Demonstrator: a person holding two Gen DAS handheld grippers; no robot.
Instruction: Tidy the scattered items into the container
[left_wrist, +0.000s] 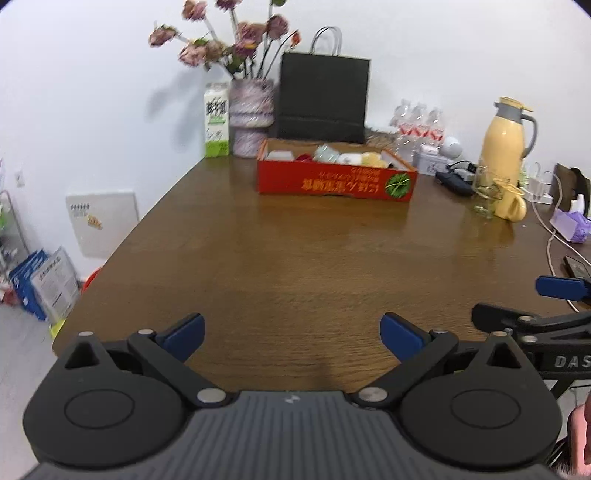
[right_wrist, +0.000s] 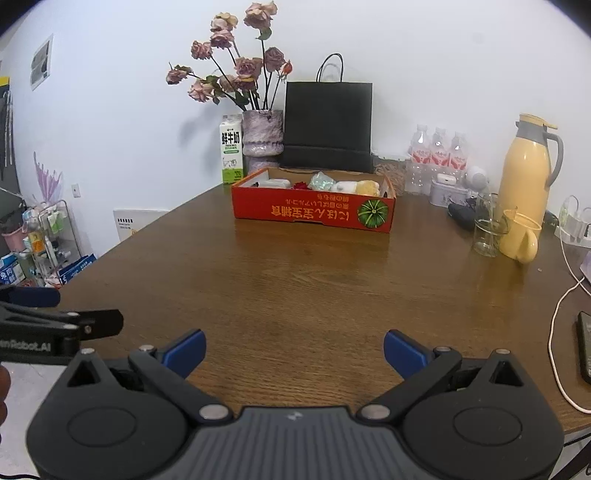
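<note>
Red cardboard box (right_wrist: 313, 215) sits far across the wooden table (right_wrist: 295, 295), before a black paper bag (right_wrist: 328, 125); several small items already lie inside, a yellow-white plush (right_wrist: 356, 187) and a crumpled wrapper (right_wrist: 320, 181) among them. Contents are judged light and soft, best pinched mid-body. Left gripper (left_wrist: 293, 336) and right gripper (right_wrist: 294, 350) are spread wide; nothing is held.
</note>
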